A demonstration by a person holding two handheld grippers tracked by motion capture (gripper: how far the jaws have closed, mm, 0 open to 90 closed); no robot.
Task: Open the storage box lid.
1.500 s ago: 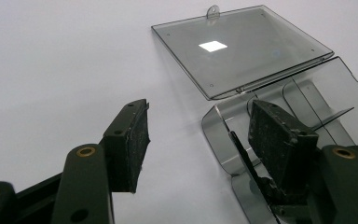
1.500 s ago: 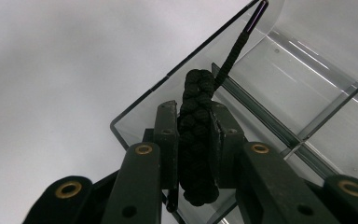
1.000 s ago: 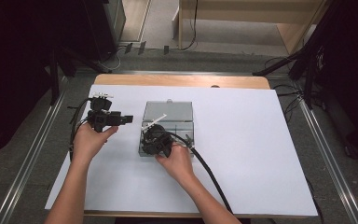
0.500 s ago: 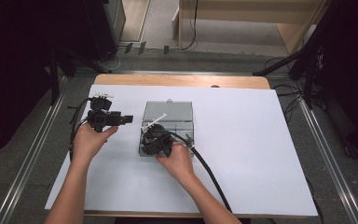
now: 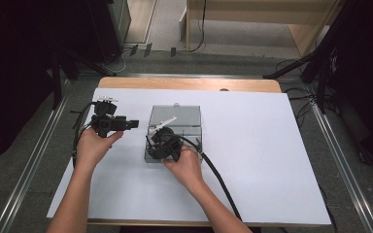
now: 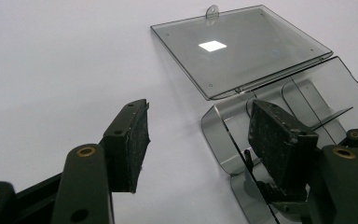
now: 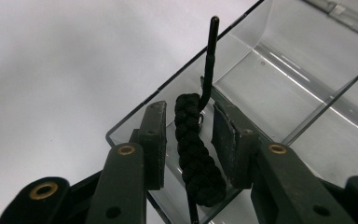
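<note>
in the high view the left gripper (image 5: 126,124) hovers over the white table (image 5: 272,160) just left of a clear plastic box (image 5: 194,132), its jaws pointing toward the box. the right gripper (image 5: 161,144) sits over the near left corner of the box, and its body and the hand (image 5: 187,167) behind it hide what lies beneath; the jaws themselves are too small and dark to make out here. the box's lid (image 5: 177,115) lies folded back flat on the far side.

in the left gripper view the left gripper (image 6: 200,135) has its jaws wide apart with nothing between them. beyond them the lid (image 6: 242,46) lies open, and the curved wall of the box (image 6: 219,135) is partly covered by the right-hand jaw. the dark shape at the lower right edge is cut off and hard to identify.

in the right gripper view the right gripper (image 7: 186,135) has just been opening its jaws; a black braided cord (image 7: 193,149) stands between the pads inside the corner compartment of the box (image 7: 279,88), with a gap showing on either side, so the pads do not press on it. the cord's thin tail rises over the box wall, and its lower end is cut off at the frame's bottom.
</note>
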